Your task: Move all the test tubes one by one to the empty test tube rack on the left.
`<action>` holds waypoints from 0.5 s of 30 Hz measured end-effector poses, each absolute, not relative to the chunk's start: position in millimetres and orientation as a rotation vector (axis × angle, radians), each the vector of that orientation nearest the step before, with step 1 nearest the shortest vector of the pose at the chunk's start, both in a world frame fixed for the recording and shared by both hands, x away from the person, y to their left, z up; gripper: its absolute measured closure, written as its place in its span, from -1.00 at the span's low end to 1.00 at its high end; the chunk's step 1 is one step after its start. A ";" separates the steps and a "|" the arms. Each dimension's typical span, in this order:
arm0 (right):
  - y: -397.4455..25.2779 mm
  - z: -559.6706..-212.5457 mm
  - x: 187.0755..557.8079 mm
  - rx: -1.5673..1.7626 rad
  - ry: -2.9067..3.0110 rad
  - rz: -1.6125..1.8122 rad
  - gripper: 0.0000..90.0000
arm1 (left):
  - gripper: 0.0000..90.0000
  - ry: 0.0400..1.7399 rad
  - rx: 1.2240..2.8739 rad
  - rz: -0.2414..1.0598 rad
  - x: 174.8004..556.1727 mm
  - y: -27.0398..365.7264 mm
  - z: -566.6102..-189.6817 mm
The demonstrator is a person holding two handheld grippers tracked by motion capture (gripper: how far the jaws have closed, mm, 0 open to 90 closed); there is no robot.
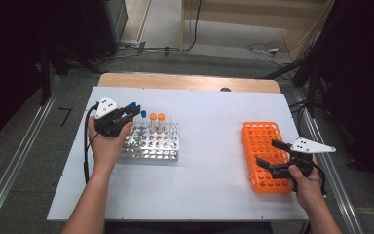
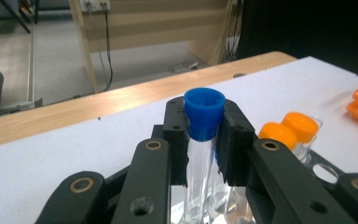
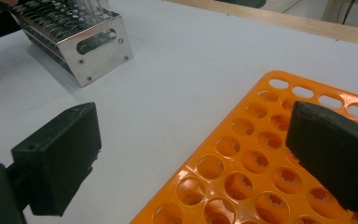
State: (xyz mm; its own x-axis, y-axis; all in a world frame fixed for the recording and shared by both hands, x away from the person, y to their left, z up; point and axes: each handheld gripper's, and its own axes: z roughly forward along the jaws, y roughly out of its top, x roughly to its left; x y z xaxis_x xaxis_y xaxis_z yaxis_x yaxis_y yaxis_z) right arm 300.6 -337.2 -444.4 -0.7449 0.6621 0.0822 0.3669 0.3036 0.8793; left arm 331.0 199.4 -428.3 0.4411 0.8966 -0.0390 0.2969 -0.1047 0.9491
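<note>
My left gripper (image 1: 130, 111) is shut on a clear tube with a blue cap (image 2: 204, 113), gripping it just below the cap above the metal rack (image 1: 151, 141). Two orange-capped tubes (image 2: 289, 130) and another blue-capped tube (image 1: 143, 114) stand in that rack. Its steel end wall (image 3: 95, 46) appears at the top left of the right gripper view. At the right, my right gripper (image 1: 269, 153) hangs open over the left part of the empty orange rack (image 1: 262, 156), with nothing between its pads (image 3: 60, 163).
A white sheet (image 1: 209, 146) covers the table, and a strip of bare wood (image 1: 190, 82) runs along the far edge. The space between the two racks is bare sheet. Cables lie on the floor (image 1: 268, 48) beyond the table.
</note>
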 end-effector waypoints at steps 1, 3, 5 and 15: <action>-337.3 -444.4 300.5 0.934 2.279 1.417 -0.95 | 0.69 1.064 1.651 0.721 329.8 199.3 -429.2; -337.3 -444.3 300.4 0.937 2.279 1.415 -0.95 | 0.68 1.084 1.666 0.706 329.4 198.9 -431.9; -337.5 -444.0 300.3 0.935 2.276 1.416 -0.95 | 0.68 1.103 1.687 0.690 330.5 198.8 -434.8; -342.9 -444.9 301.9 0.949 2.258 1.429 -0.95 | 0.13 1.165 1.622 0.612 325.5 204.4 -434.5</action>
